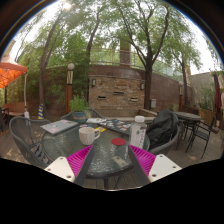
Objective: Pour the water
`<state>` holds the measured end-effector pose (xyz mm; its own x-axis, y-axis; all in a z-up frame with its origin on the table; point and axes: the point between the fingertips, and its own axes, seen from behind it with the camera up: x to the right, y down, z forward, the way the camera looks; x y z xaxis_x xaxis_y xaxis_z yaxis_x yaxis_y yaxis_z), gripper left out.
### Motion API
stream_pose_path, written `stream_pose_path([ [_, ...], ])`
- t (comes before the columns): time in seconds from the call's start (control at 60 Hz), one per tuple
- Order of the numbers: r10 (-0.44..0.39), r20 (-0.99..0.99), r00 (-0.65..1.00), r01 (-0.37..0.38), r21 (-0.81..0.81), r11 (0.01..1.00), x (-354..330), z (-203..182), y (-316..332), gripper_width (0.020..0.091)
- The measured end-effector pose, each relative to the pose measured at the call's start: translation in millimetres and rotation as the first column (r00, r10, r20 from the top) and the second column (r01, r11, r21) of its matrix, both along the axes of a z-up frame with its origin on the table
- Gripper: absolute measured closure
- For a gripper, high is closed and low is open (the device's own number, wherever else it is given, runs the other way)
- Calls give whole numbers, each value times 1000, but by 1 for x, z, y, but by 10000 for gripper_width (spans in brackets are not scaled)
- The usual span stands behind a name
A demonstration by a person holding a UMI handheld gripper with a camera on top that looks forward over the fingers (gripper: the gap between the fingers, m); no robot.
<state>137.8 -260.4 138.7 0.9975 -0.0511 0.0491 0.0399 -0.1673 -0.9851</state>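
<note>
On a round glass patio table [104, 163] a small clear cup with a red lid [119, 148] stands near the front edge, between my two fingers and a little ahead of them. A white mug [87, 134] sits farther back to the left. A white bottle [139, 131] stands at the table's right side. My gripper [111, 163] is open, its magenta pads [80, 158] spread wide on either side of the cup with gaps on both sides.
A grey tray [60, 126] lies on the table's far left. Metal patio chairs [25, 140] surround the table, with more chairs and a table [190, 122] to the right. A brick wall [115, 90], trees and an orange umbrella [10, 72] stand behind.
</note>
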Motion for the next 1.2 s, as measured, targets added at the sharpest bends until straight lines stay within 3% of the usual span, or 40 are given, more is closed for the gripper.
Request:
stream_pose_path([
  [0.317,-124,-21,992,124,-10,992,106,-51,113,317],
  [0.75,-120,-54,991,123,51,991,138,-54,204,291],
  [0.783,-116,-61,991,119,45,992,140,-59,209,331],
  [0.817,-120,-64,991,123,36,992,140,-64,211,474],
  [0.933,-156,-63,986,159,53,986,139,-64,213,499],
  [1.117,-178,-50,983,178,-3,984,138,-69,213,629],
  [1.2,-202,82,976,205,-28,978,140,-70,219,641],
])
